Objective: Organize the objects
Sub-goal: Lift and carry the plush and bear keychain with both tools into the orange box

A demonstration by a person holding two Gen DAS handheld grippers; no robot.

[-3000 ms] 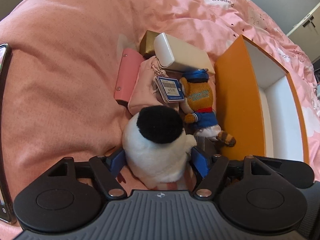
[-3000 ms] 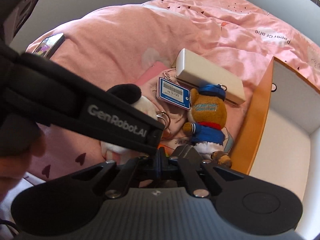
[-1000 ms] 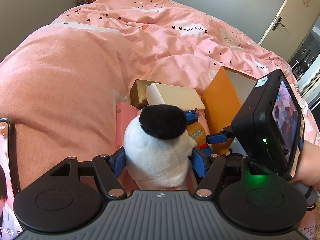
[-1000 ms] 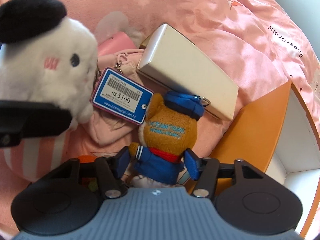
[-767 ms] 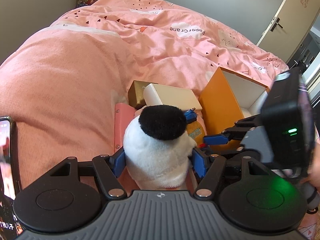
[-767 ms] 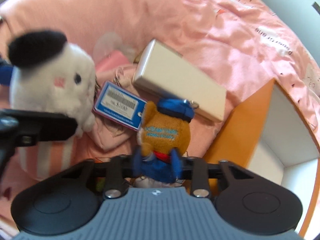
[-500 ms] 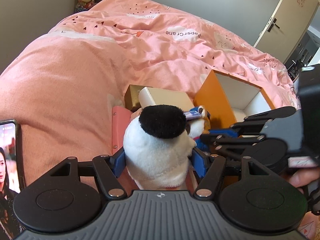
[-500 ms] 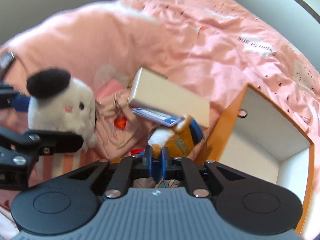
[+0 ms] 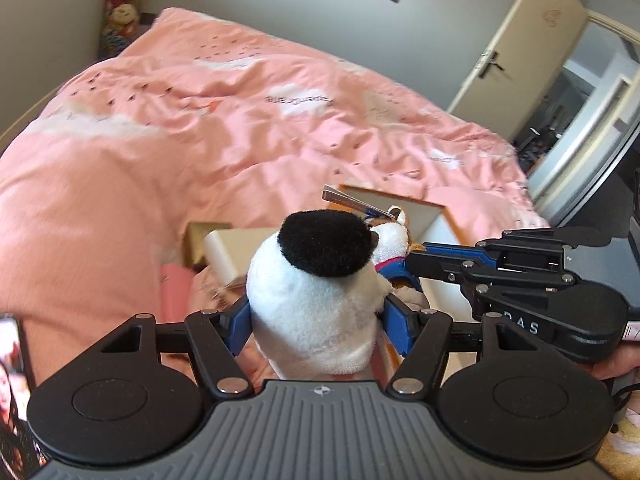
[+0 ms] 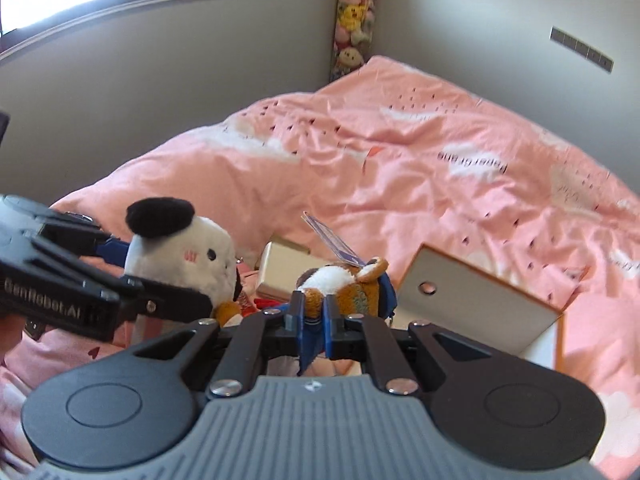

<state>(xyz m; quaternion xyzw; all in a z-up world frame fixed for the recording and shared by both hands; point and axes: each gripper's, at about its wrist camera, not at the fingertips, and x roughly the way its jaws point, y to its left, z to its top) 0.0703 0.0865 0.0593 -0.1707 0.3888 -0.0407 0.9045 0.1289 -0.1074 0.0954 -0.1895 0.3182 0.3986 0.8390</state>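
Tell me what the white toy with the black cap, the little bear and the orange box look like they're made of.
White toy: soft plush, fuzzy white pile with a darker fluffy cap, dented where the left gripper squeezes it.
Little bear: short-pile plush, brown and white, with blue fabric clothing, held in the right gripper.
Orange box: probably rigid cardboard, with flat matte white walls and thin orange edges.

Left claw [image 9: 316, 322] clamped on white plush [image 9: 316, 292], held raised. Right claw [image 10: 314, 316] pinched tight on bear plush [image 10: 344, 286], level beside the left.
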